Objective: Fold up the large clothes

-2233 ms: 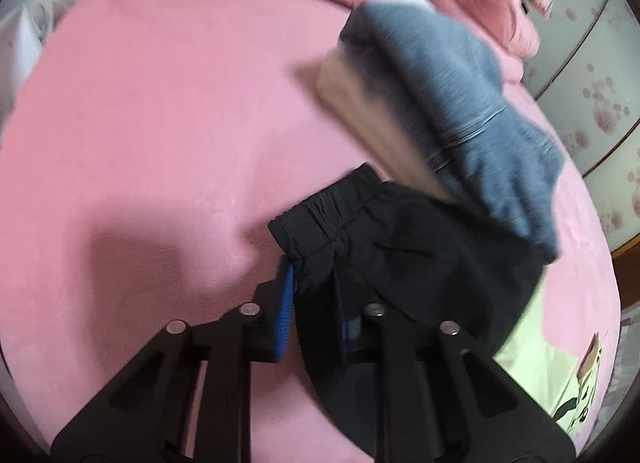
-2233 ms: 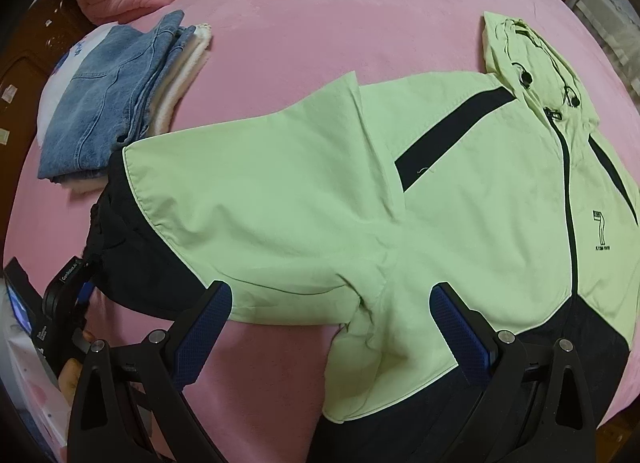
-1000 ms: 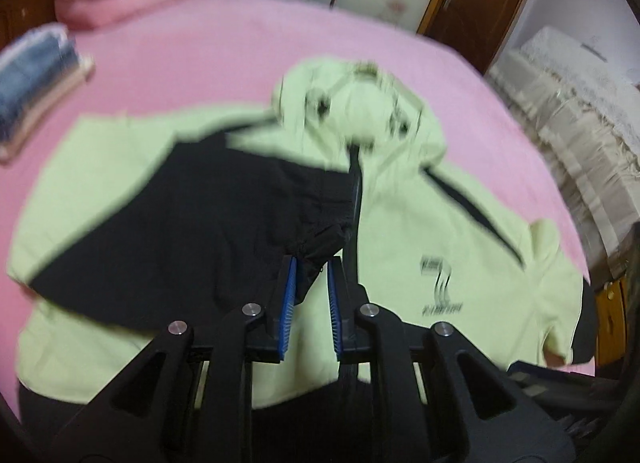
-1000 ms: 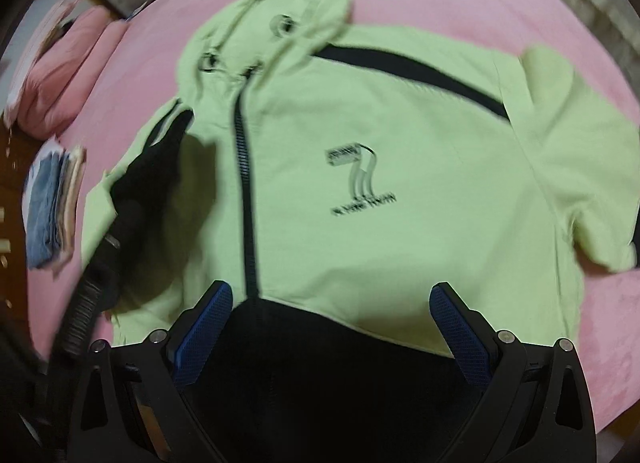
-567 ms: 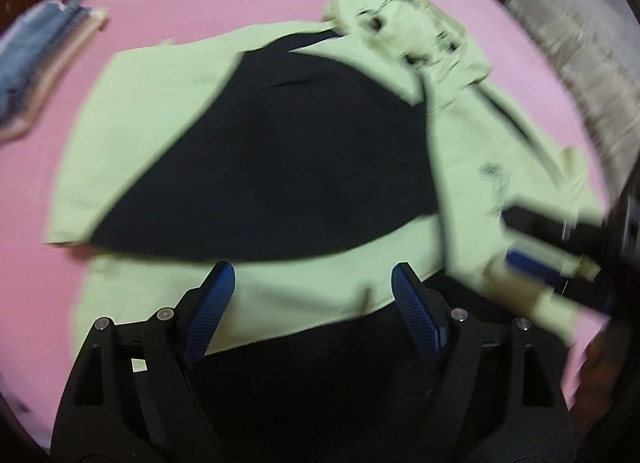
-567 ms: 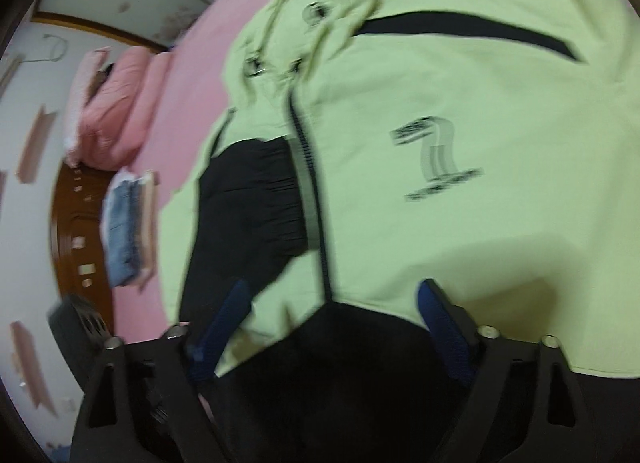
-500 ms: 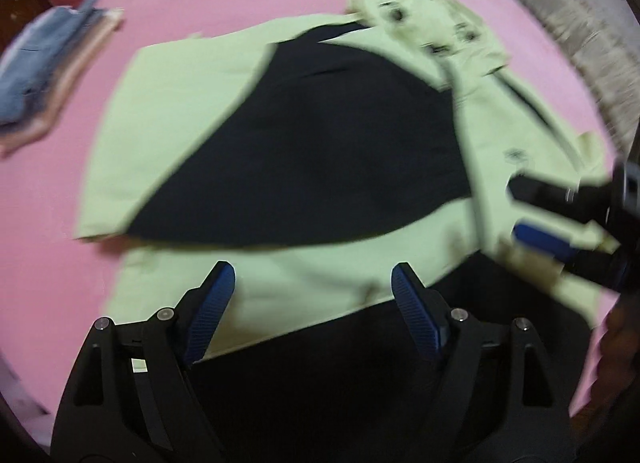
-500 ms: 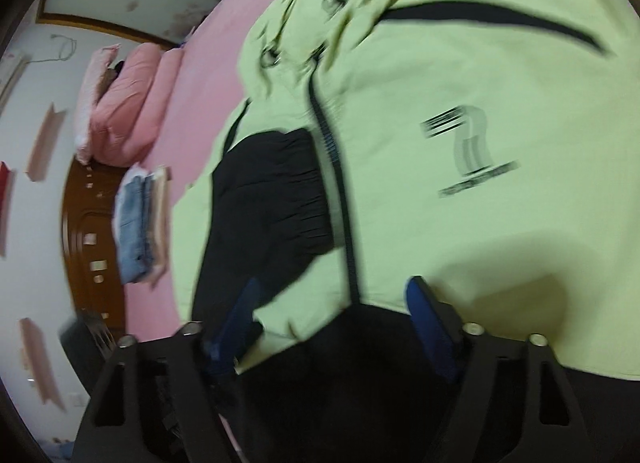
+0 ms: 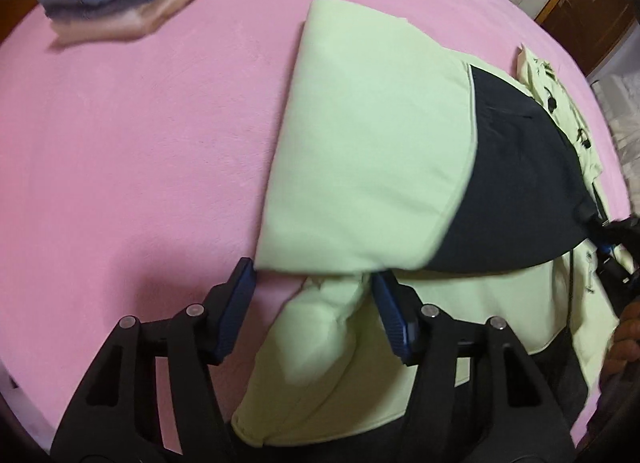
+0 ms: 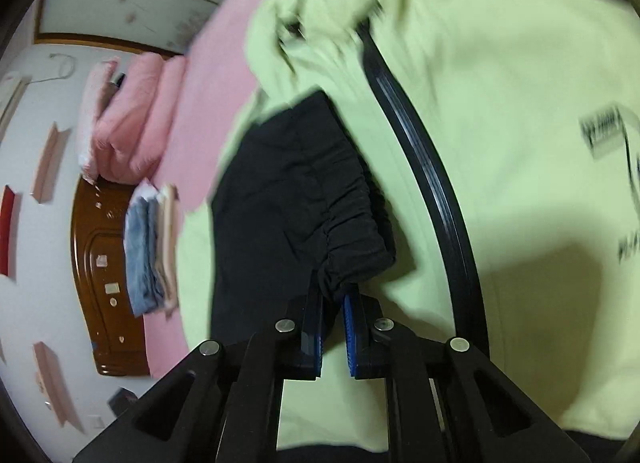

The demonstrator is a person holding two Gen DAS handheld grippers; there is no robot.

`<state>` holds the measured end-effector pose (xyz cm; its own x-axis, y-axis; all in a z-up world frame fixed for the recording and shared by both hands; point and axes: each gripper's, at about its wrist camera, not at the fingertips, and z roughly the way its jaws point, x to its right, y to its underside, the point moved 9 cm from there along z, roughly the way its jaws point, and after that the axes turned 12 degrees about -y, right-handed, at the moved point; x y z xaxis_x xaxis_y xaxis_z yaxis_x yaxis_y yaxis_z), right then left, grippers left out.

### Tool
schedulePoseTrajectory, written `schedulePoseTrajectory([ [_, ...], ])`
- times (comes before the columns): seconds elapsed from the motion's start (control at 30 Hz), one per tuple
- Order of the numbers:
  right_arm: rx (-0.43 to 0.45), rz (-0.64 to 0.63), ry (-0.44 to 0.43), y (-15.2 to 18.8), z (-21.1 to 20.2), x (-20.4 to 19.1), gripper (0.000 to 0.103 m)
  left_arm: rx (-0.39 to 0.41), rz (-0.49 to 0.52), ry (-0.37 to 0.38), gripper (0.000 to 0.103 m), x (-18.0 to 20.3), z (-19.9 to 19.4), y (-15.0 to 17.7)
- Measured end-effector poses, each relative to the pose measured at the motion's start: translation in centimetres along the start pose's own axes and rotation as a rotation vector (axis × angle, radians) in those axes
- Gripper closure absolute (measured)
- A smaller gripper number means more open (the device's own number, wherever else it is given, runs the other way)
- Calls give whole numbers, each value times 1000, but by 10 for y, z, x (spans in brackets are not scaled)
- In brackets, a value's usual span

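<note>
Pale-green hooded zip jacket with black panels (image 9: 372, 151) lies front-up on the pink bed (image 9: 140, 123), one sleeve folded across its chest. Right gripper (image 10: 333, 323): jaws just closed to a narrow slit, pinching that sleeve's gathered black elastic cuff (image 10: 340, 239), likely to place it. Left gripper (image 9: 314, 311): jaws half open, just narrowing, straddling the jacket's side fold near the hem, contact unclear. Motion blur smears the chest logo; the far sleeve is out of frame.
</note>
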<state>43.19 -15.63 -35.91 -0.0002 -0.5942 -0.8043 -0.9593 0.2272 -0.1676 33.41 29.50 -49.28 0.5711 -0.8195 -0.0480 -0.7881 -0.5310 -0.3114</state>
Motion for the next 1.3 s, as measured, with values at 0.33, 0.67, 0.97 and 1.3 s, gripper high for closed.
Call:
schedulePoseTrajectory([
  [0.33, 310, -169, 112, 4, -142, 5, 97, 59, 75, 27, 73, 17, 2, -14],
  [0.67, 183, 96, 346, 70, -173, 135, 97, -31, -204, 199, 75, -7, 8, -9],
  [0.97, 266, -47, 506, 70, -222, 118, 62, -43, -172, 99, 74, -9, -30, -9],
  [1.3, 98, -287, 268, 82, -139, 20, 87, 225, 6, 92, 74, 50, -121, -18],
])
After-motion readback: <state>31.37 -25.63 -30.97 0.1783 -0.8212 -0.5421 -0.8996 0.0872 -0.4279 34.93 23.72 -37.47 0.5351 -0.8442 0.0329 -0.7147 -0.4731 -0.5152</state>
